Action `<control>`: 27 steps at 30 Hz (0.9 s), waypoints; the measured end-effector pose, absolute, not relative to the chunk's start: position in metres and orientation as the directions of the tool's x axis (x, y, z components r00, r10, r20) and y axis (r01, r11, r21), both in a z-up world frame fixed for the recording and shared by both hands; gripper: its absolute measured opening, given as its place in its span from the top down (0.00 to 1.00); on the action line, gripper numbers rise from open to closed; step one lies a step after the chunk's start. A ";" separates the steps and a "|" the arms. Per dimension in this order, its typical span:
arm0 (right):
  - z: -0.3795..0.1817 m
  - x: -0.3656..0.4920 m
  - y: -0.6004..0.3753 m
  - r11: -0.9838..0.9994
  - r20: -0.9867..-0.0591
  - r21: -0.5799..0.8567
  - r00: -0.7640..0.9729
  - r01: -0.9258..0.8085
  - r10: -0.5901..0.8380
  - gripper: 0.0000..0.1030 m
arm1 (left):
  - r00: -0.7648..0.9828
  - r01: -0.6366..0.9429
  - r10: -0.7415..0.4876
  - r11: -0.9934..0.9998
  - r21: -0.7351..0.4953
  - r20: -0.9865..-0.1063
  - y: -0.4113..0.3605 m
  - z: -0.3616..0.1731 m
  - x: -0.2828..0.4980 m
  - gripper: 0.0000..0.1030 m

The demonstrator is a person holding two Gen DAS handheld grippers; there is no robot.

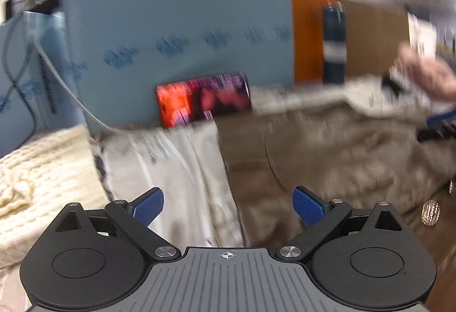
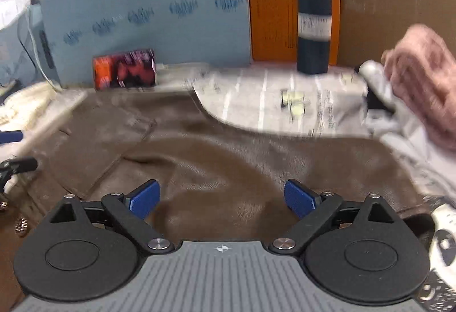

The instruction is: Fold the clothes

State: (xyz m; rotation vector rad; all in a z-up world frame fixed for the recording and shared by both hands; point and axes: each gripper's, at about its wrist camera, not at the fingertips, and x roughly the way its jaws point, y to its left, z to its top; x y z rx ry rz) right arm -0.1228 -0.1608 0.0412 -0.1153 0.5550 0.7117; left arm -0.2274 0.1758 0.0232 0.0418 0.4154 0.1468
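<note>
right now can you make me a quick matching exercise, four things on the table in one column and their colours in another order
Things:
1. fuzzy garment
2. knitted sweater
3. tall bottle
4. claw finger pads

Colours:
a. bright blue
b. brown
c. cream
d. dark blue with a pale label band

Pairs: 1-b, 2-c, 3-d, 4-a

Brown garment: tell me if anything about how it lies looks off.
The brown garment lies rumpled and unfolded across the table, with a raised ridge of cloth through its middle and one part lapped over another at left. Both the left gripper and right gripper are open above it, empty.
</note>
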 end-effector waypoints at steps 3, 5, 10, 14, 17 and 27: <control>0.059 -0.161 -0.191 0.716 -0.370 0.001 0.665 -0.698 0.649 0.00 | 0.957 -0.128 0.131 0.991 0.029 -0.259 0.178 0.040 -0.248 0.04; 0.065 -0.191 -0.215 0.705 -0.276 -0.087 0.697 -0.704 0.662 0.00 | 0.987 -0.083 0.088 0.996 0.045 -0.131 0.167 0.052 -0.275 0.04; 0.053 -0.254 -0.267 0.740 -0.226 -0.254 0.782 -0.623 0.581 0.00 | 0.997 0.023 -0.038 0.977 0.212 0.066 0.134 0.060 -0.354 0.00; 0.035 -0.292 -0.301 0.735 -0.270 -0.281 0.786 -0.617 0.556 0.00 | 0.994 0.108 -0.099 0.928 0.357 -0.046 0.101 0.051 -0.394 0.00; 0.026 -0.318 -0.319 0.700 -0.292 -0.263 0.747 -0.663 0.598 0.00 | 0.974 0.214 -0.159 0.874 0.436 -0.160 0.077 0.041 -0.416 0.00; -0.018 -0.364 -0.316 0.603 -0.422 -0.422 0.735 -0.677 0.531 0.00 | 0.889 0.422 -0.193 0.696 0.581 -0.414 0.021 -0.005 -0.446 0.00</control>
